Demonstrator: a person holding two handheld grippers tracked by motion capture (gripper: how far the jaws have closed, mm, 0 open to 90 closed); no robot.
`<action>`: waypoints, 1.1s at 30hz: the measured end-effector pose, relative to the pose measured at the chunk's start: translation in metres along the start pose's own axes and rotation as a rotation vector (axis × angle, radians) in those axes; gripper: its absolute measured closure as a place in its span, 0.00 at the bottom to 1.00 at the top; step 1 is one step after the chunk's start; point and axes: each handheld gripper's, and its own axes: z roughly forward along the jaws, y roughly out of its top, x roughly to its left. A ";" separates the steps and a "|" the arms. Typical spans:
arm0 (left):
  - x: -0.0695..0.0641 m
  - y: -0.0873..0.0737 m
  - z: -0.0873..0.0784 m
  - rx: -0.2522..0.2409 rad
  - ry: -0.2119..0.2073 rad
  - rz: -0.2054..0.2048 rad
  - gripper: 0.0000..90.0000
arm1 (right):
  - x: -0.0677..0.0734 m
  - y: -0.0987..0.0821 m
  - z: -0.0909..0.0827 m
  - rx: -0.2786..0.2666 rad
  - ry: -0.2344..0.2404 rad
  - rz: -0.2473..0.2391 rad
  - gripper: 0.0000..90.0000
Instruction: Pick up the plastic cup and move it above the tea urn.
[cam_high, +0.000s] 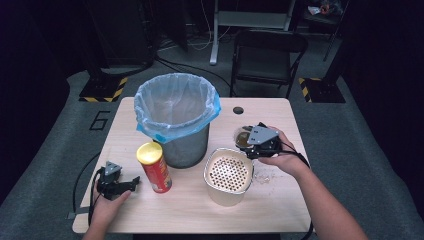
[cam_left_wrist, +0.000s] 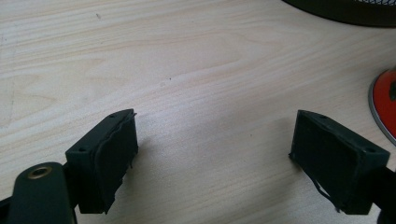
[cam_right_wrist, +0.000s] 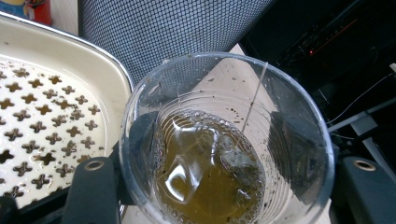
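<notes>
My right gripper (cam_high: 246, 141) is shut on a clear plastic cup (cam_high: 241, 134) of brownish tea, held just above the table to the right of the bin. In the right gripper view the cup (cam_right_wrist: 224, 84) sits between the two jaws of my right gripper (cam_right_wrist: 217, 140), with a tea bag and its string in the liquid. A cream container with a perforated strainer top (cam_high: 229, 175) stands right beside the cup, nearer the person. My left gripper (cam_high: 133, 183) rests on the table at the front left, open and holding nothing (cam_left_wrist: 215, 140).
A mesh bin lined with a blue bag (cam_high: 175, 107) stands at the table's middle back. A red snack can with a yellow lid (cam_high: 154, 167) stands upright between the bin and my left gripper. Wet specks lie on the table (cam_high: 267, 176) right of the strainer container.
</notes>
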 end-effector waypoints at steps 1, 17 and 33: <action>0.000 0.000 0.000 0.000 0.000 0.000 0.16 | 0.000 0.000 0.000 0.001 -0.002 -0.002 0.39; 0.000 0.000 0.000 0.000 0.000 0.000 0.16 | 0.020 0.008 -0.006 0.013 -0.097 -0.183 0.39; 0.000 0.000 0.000 0.000 0.000 0.000 0.16 | 0.073 0.023 0.001 0.164 -0.464 -0.820 0.40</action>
